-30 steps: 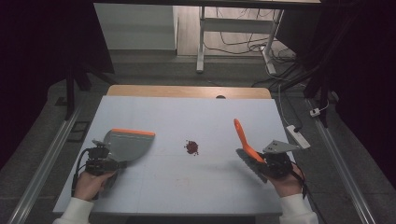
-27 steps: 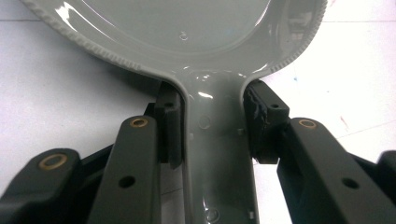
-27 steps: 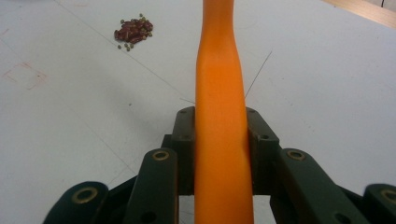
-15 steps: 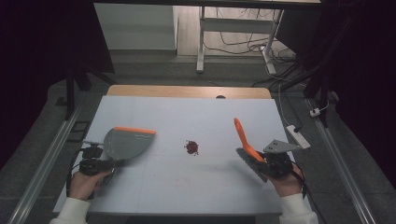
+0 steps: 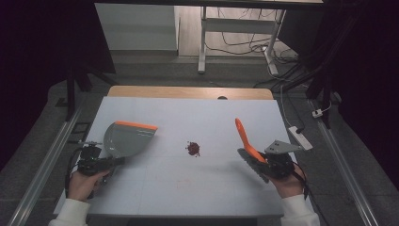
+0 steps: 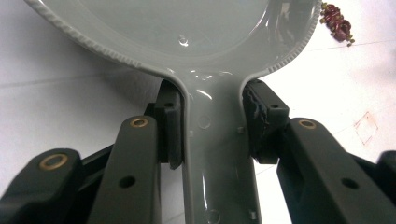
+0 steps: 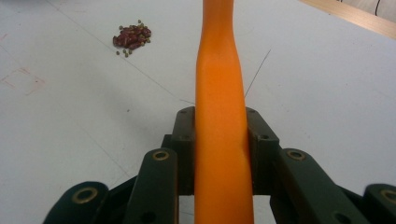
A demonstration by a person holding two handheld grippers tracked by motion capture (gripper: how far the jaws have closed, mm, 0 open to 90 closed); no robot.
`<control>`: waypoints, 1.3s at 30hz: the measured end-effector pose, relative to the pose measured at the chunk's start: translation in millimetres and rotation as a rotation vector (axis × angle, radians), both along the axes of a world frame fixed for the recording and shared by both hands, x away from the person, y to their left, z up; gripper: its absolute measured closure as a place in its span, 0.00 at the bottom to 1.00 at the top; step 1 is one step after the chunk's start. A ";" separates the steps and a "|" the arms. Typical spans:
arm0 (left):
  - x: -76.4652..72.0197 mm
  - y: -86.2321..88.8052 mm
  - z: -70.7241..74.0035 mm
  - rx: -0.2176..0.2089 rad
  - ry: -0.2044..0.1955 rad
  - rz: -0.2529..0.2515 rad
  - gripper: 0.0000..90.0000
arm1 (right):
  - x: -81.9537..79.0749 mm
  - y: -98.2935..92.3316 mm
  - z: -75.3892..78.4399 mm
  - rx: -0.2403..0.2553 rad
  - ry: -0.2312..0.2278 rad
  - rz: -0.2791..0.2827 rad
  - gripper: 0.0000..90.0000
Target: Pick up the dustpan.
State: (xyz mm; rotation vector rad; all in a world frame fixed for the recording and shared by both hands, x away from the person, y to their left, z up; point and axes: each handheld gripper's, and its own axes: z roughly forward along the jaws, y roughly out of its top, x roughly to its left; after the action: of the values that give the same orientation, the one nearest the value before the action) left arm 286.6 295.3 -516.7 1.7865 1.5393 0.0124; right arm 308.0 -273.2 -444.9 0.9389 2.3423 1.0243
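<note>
- I am holding a grey dustpan point(image 5: 123, 140) by its handle in my left claw point(image 5: 109, 161), the pads pinching the handle on both sides where it widens into the pan (the left gripper view shows the grip plainly).
- My right claw point(image 5: 260, 162) is clamping the orange handle of a small brush point(image 5: 245, 140), whose dark bristle head is hanging just over the counter point(image 5: 188, 113) beside that hand.
- The dustpan is sitting at the left of the counter with its orange lip pointing toward the middle; the brush is angling up and away at the right.
- Between the two tools, and well apart from both, a little heap of dark red beans point(image 5: 193, 149) with a few greenish grains is lying on the white surface, untouched by brush or pan.
- As I am judging it, the tools are already picked up and that part is done; the sweeping itself is not yet begun, since the pan is looking empty (its inner face is shining clean in the left gripper view).
- What is remaining, to my eye: bringing the pan's lip up beside the heap, drawing the bristles across the beans into it, and lifting the load clear.
</note>
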 end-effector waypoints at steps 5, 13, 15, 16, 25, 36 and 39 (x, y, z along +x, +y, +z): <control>3.6 0.0 0.7 -0.007 -0.037 0.002 0.68 | 3.1 3.7 -2.2 -0.007 0.004 0.004 0.78; 9.4 -0.9 2.4 0.006 -0.071 -0.026 0.68 | 5.2 6.3 -1.5 0.001 -0.003 -0.013 0.78; 11.0 -1.2 3.0 0.009 -0.074 -0.030 0.68 | 6.2 6.2 -1.4 0.005 -0.004 -0.018 0.78; 11.9 -1.8 3.2 0.009 -0.074 -0.035 0.68 | 7.8 6.1 -1.8 0.009 -0.006 -0.022 0.78; 17.4 -9.8 9.9 0.026 -0.117 -0.097 0.68 | 17.5 9.9 0.8 0.023 -0.011 -0.031 0.78; 30.0 -18.7 20.7 0.054 -0.173 -0.153 0.68 | 28.3 22.7 2.1 0.039 -0.005 -0.026 0.78; 33.4 -21.7 23.9 0.053 -0.189 -0.172 0.68 | 31.0 25.1 3.4 0.043 -0.008 -0.022 0.78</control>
State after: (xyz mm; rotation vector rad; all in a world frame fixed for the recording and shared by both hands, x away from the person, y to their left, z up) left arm 320.0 273.7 -492.8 1.8960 1.2599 0.1356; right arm 338.9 -248.1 -441.5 0.9734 2.3070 1.0709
